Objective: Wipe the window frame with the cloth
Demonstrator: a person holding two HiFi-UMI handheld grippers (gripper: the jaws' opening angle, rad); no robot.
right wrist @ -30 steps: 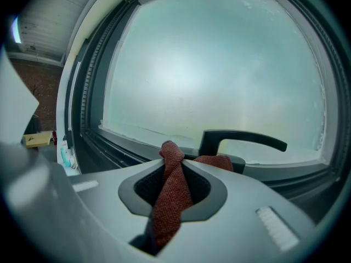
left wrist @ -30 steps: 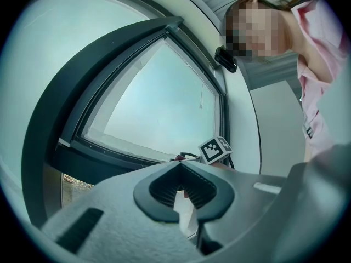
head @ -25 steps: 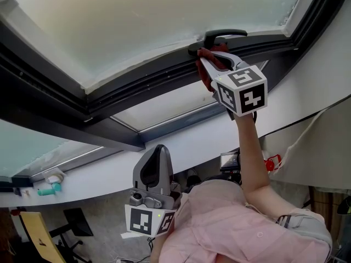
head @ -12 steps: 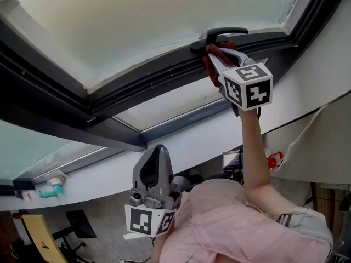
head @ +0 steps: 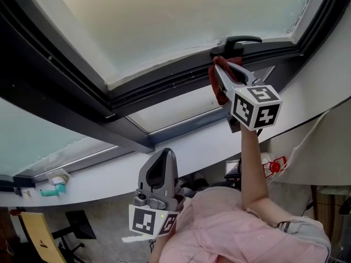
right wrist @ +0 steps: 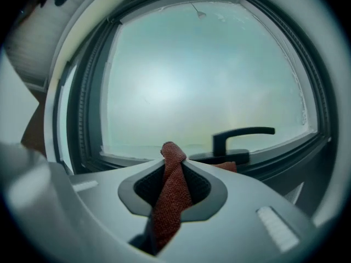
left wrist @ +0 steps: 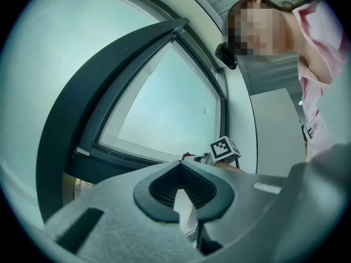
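- The right gripper (head: 222,66) is raised at arm's length to 1 o'clock in the head view. This is likely needed to reach the lower rail of the dark window frame (head: 164,86), which sits high above the person.
- Right claw: the jaws are closed down to the thickness of the fabric. They pinch a fold of the red cloth (right wrist: 170,196), which runs up through the gap and pokes out past the tips.
- The loose end of the cloth bunches against the frame just below the black window handle (head: 238,40). The handle is at 1 o'clock from the jaw tips in the right gripper view.
- Judgement: a tight pinch lets the person press and drag the cloth along the rail without it slipping. The handle base is an obstacle to work around.
- The left gripper (head: 163,156) is held low at 6 o'clock, close to the pink shirt (head: 230,229) and well clear of the frame. It looks parked and out of the way.
- Left claw: the jaws are together with nothing between them.
- The frosted glass (head: 181,21) is not touched by either gripper.
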